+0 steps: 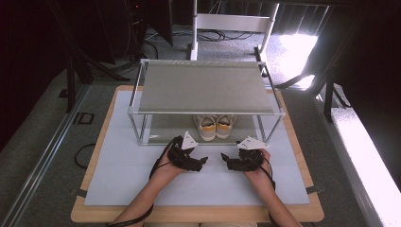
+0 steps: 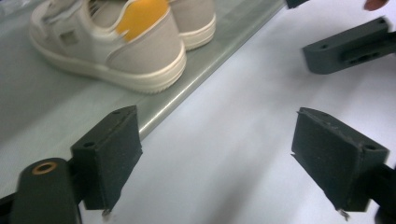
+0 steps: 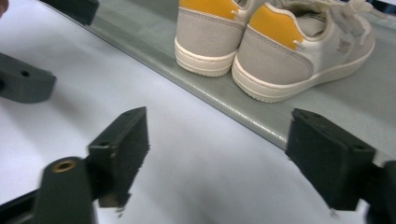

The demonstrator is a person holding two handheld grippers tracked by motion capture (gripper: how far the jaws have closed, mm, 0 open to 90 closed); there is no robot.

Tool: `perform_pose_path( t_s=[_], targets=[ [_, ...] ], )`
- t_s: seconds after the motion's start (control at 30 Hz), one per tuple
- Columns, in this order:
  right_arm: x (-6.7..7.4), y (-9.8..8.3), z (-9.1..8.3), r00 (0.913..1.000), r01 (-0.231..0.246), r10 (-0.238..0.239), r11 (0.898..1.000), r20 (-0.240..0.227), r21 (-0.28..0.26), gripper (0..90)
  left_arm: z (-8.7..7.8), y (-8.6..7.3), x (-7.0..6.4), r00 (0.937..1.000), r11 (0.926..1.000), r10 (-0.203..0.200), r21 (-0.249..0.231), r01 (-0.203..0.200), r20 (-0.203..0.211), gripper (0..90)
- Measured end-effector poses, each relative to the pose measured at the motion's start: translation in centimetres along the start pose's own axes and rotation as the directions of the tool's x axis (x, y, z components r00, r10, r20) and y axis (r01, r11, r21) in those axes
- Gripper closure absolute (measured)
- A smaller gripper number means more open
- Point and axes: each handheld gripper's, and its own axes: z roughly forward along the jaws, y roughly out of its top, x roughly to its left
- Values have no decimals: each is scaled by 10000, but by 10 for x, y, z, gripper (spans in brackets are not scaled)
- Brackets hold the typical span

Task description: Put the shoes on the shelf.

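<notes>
High view, near to far: the left gripper [image 1: 202,163] and right gripper [image 1: 225,160] rest low on the pale mat [image 1: 118,184], tips facing and just apart, both with jaws spread and nothing between them; bare mat lies open to either side. Beyond, the pair of sneakers [image 1: 216,126] stands heels outward on the lower shelf of the metal rack [image 1: 203,87]; its front lip and corner posts border the way in.

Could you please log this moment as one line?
left gripper: open, empty | right gripper: open, empty | shoes: paired on rack's lower shelf
</notes>
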Motion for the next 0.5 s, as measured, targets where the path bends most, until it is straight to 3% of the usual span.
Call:
perform_pose_path(
  t_s=[0.07,0.13,0.3,0.5],
  targets=[
    [-1,-3,-2,10000,-26,26,9999,-66,-118,176,-1,-4,3,9999,9999,-156,-67,156,-51,83],
    [-2,-7,-3,9999,-55,57,9998,140,-195,136,-3,-9,6,9997,9996,-256,-106,256,-27,74],
    [-9,-18,-9,9992,-176,184,9996,355,-220,139,-8,-21,13,9985,9985,-524,-180,522,-128,20],
    [-17,-30,-23,9975,-89,128,9984,697,-557,131,-19,-33,19,9963,9967,-721,-418,702,-465,20]
  ],
)
